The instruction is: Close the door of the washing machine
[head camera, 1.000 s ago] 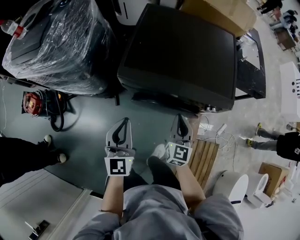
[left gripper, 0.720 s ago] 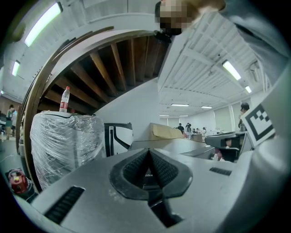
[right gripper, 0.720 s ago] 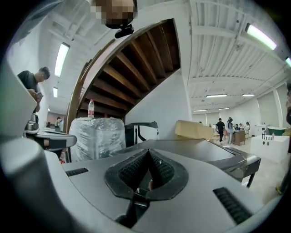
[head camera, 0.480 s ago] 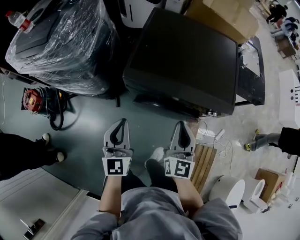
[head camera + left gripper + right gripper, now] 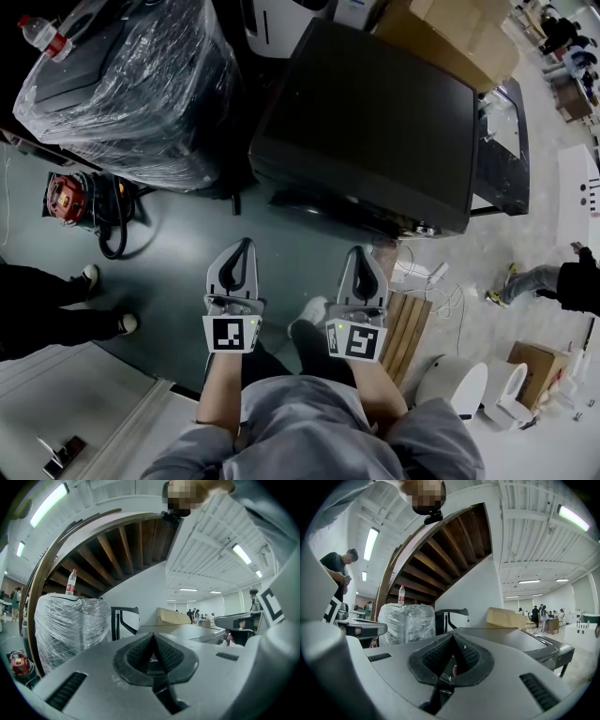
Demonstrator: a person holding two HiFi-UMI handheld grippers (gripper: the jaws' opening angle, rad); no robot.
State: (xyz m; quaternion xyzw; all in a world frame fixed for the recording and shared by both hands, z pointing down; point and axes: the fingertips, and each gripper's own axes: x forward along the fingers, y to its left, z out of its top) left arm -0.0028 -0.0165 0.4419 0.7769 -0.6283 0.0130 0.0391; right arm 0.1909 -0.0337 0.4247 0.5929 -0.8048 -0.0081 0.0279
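- Standing just ahead of the person: washing machine [image 5: 366,112], a dark box with a flat top. Its front faces the person and lies in shadow under the near edge.
- Door: not clearly made out in any view. A dark panel [image 5: 502,141] at the machine's right side may be the door or a separate stand; I cannot tell which.
- Handling, as a judgement: a hinged, rigid door, light to swing, with a latch that wants a firm last push. The smooth face is likely slippery, so press flat on the free edge, far from the hinge, rather than pinch.
- Left claw [image 5: 246,244]: jaws together, nothing held, pointed at the machine and apart from it.
- Right claw [image 5: 362,251]: jaws together, nothing held, beside the left one and also short of the machine.
- Left of the machine, close by: bulky appliance wrapped in clear film [image 5: 122,84], with a bottle [image 5: 42,36] on top.
- On the floor at the left: red tool [image 5: 66,202] with coiled hose.
- At the right foot: wooden pallet [image 5: 408,319] and loose cables [image 5: 422,272], a trip risk when stepping in.
- Behind the machine: cardboard box [image 5: 450,33].
- Bystanders at the left and right edges, well apart.
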